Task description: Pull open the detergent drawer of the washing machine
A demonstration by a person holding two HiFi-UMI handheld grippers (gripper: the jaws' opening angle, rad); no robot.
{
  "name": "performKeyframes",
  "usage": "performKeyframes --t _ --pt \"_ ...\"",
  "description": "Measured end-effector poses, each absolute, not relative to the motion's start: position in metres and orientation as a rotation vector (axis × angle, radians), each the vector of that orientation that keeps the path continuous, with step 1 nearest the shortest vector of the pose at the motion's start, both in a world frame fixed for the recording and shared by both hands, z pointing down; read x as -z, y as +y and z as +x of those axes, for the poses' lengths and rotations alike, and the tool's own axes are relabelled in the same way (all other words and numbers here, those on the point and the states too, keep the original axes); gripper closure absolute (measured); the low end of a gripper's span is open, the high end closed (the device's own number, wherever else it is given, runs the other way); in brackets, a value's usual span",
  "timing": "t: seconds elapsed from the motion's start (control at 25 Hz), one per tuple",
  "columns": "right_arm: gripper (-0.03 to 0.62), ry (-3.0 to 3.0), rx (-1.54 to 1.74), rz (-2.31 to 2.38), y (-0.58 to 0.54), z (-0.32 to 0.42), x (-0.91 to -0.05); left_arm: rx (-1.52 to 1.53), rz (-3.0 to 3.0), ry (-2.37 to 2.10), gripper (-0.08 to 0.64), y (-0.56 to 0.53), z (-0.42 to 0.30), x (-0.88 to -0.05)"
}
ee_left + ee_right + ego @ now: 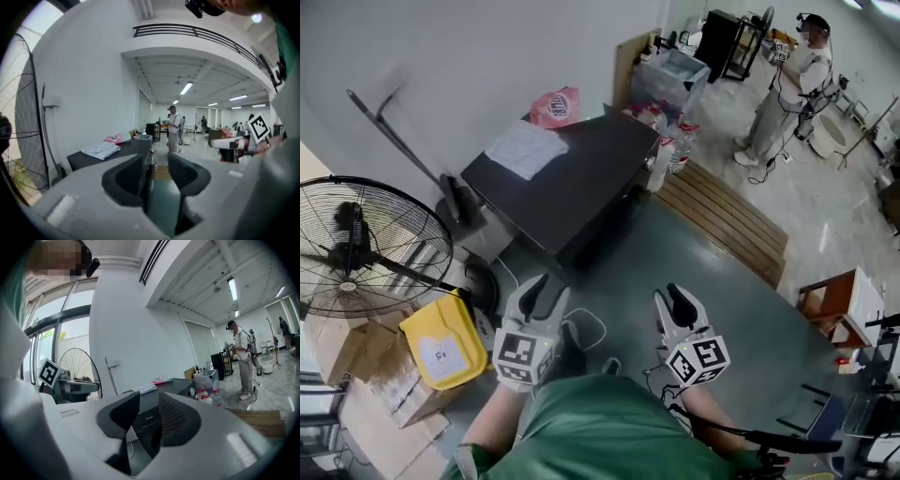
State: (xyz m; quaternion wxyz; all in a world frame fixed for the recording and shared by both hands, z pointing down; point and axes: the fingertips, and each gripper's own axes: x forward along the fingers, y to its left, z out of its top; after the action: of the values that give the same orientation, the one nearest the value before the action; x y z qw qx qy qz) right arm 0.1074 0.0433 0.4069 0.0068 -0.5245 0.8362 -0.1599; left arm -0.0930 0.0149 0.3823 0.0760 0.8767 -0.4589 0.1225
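Observation:
The dark washing machine (581,187) stands against the white wall ahead, with a white cloth (525,147) and a pink bag (555,106) on its lid. Its front panel (146,420) shows between my right jaws, but I cannot make out the drawer. My left gripper (544,292) and right gripper (673,302) are held side by side near my body, well short of the machine, both pointing at it. Each is open with nothing between its jaws. In the left gripper view the gripper (157,171) frames the machine's near corner (145,157).
A large floor fan (366,248), a yellow canister (445,342) and cardboard boxes (356,361) stand to the left. A long-handled tool (403,150) leans on the wall. A wooden pallet (727,220) and bottles (670,150) lie right of the machine. A person (787,89) stands far off.

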Motion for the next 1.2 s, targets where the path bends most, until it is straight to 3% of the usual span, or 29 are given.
performKeyframes --t 0.72,1.2 --pt "0.480 2.490 0.885 -1.626 -0.097 0.045 -0.456 -0.356 2.630 -1.207 0.388 -0.134 -0.154 -0.411" --pt "0.480 2.555 1.057 -1.467 -0.129 0.025 -0.511 -0.424 2.600 -1.161 0.390 -0.161 -0.159 -0.438"
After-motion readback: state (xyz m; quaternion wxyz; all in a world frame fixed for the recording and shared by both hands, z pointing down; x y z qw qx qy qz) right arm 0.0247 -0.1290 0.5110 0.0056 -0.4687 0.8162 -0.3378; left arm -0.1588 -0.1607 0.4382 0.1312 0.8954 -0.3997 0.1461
